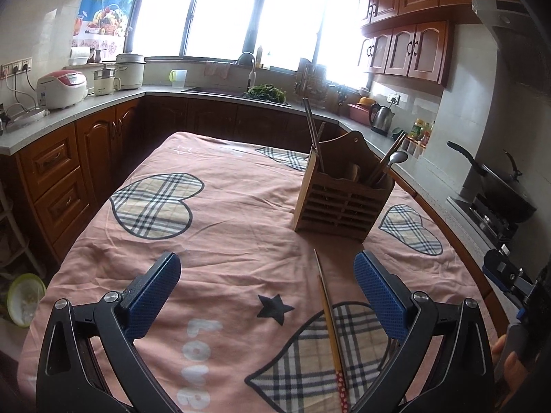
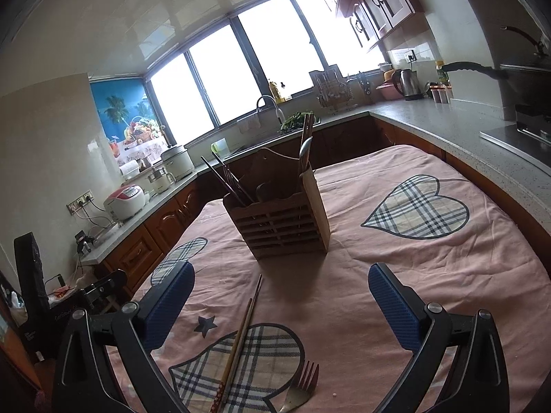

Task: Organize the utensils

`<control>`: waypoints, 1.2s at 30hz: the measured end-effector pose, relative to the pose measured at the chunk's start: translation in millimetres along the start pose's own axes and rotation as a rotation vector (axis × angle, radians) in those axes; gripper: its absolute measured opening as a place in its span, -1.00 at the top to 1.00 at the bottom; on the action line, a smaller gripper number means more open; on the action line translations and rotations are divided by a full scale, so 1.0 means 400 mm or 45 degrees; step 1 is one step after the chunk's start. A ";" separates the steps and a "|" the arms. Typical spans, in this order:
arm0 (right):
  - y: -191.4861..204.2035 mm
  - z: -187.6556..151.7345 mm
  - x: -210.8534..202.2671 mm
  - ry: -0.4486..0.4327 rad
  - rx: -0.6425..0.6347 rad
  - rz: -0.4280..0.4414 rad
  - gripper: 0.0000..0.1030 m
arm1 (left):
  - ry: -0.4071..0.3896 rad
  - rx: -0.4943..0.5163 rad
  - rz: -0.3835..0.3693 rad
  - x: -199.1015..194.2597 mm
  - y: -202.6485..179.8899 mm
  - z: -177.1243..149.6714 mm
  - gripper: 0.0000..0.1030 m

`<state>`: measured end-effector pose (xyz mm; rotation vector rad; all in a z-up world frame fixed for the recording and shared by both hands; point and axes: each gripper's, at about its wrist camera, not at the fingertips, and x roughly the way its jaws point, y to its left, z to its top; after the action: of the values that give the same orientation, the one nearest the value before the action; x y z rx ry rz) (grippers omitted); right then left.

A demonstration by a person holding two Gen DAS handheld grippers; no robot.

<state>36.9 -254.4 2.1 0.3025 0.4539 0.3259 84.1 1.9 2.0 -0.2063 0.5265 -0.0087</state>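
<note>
A wooden utensil holder (image 1: 341,196) stands on the pink cloth, with chopsticks and a spoon (image 1: 396,158) in it; it also shows in the right wrist view (image 2: 282,216). A pair of chopsticks (image 1: 330,323) lies on the cloth in front of it, between my left gripper's fingers and nearer the right one. My left gripper (image 1: 267,278) is open and empty above the cloth. In the right wrist view the chopsticks (image 2: 241,337) and a metal fork (image 2: 303,385) lie near the front edge. My right gripper (image 2: 280,289) is open and empty.
The table is covered by a pink cloth (image 1: 224,241) with plaid hearts. Kitchen counters (image 1: 103,99) surround it, with rice cookers (image 1: 62,87), a kettle (image 1: 380,117), a sink and a stove with a pan (image 1: 496,179) on the right.
</note>
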 end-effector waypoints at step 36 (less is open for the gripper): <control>0.074 -0.077 -0.092 -0.177 -0.191 -0.183 -1.00 | -0.120 0.229 0.195 -0.101 -0.090 -0.070 -1.00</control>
<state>-16.0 -234.9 0.0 0.1442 0.3105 0.1955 37.0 -36.3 5.7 0.0097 0.4436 0.1023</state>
